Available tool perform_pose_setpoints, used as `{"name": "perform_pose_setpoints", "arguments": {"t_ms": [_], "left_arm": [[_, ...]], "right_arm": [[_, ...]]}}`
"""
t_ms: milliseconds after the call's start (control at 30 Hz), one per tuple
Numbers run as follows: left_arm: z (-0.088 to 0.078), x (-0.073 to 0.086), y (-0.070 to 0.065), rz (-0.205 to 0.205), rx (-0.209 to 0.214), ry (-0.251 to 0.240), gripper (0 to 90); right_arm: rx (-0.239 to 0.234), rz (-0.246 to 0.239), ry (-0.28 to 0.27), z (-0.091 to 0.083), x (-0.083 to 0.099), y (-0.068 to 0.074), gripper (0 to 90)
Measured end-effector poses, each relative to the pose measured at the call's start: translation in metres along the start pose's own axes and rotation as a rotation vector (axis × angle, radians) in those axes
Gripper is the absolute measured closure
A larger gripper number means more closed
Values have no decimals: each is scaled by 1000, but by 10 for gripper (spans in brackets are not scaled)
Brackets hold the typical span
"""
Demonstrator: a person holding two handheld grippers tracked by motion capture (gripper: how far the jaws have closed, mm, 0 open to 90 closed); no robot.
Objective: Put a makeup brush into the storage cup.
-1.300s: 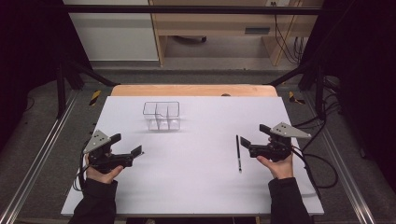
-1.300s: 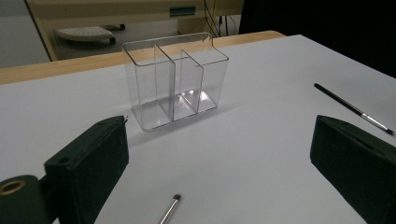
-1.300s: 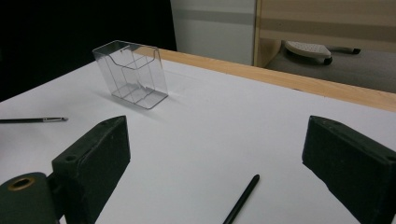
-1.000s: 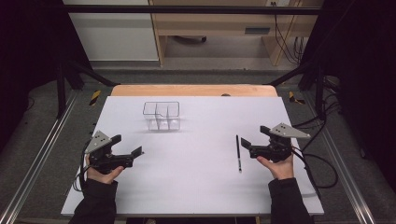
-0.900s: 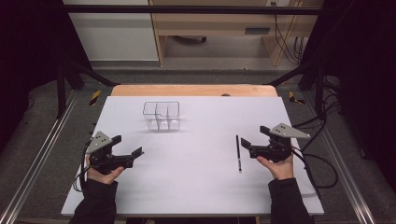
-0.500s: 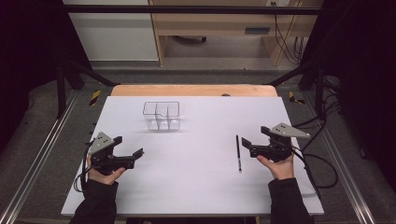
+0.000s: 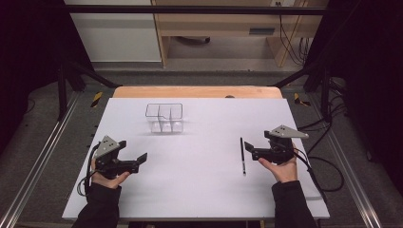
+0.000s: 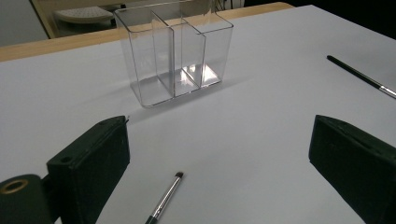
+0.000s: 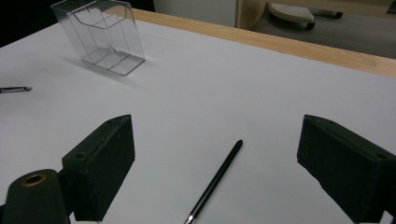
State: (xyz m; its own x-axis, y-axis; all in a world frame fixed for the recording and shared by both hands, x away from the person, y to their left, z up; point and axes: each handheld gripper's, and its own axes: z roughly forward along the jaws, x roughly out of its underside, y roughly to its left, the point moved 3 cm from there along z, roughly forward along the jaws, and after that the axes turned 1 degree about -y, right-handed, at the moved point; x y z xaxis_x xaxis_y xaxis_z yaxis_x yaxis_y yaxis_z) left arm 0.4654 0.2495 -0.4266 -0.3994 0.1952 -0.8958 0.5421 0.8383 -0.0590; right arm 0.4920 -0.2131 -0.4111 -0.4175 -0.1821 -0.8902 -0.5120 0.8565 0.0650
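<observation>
While both tongs gape empty, slim black brush, clear plastic organizer, matte white table.

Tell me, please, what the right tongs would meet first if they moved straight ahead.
Probably the black brush: it lies on the table just ahead of the open right tongs. The clear organizer stands farther off, to the side.

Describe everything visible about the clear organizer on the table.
The clear organizer is a small transparent box, plastic by its look, open at the top and split by inner walls into compartments, all empty. Its front wall is cut lower than the back. It stands upright on the white table sheet, toward the far left side, casting a faint shadow. Nothing touches it: both brushes lie well away on the sheet, and the left gripper and right gripper rest near the table's front.
</observation>
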Motion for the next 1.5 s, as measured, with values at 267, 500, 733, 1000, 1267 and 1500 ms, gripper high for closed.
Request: {"name": "perform_pose_setpoints", "arguments": {"t_ms": [267, 500, 733, 1000, 1267, 1500], "left_arm": [[3, 3, -2, 7, 0, 16, 46], [6, 5, -4, 14, 1, 26, 47], [6, 5, -4, 17, 2, 26, 48], [4, 5, -4, 19, 1, 22, 55], [4, 5, -3, 27, -3, 27, 59], [4, 6, -1, 25, -7, 28, 61]], "right_arm": [[8, 11, 34, 5, 2, 1, 129], [28, -9, 90, 16, 7, 3, 135], [52, -16, 147, 24, 12, 3, 173], [67, -8, 233, 39, 18, 2, 223], [64, -14, 271, 51, 23, 2, 257], [70, -24, 300, 59, 27, 1, 292]]}}
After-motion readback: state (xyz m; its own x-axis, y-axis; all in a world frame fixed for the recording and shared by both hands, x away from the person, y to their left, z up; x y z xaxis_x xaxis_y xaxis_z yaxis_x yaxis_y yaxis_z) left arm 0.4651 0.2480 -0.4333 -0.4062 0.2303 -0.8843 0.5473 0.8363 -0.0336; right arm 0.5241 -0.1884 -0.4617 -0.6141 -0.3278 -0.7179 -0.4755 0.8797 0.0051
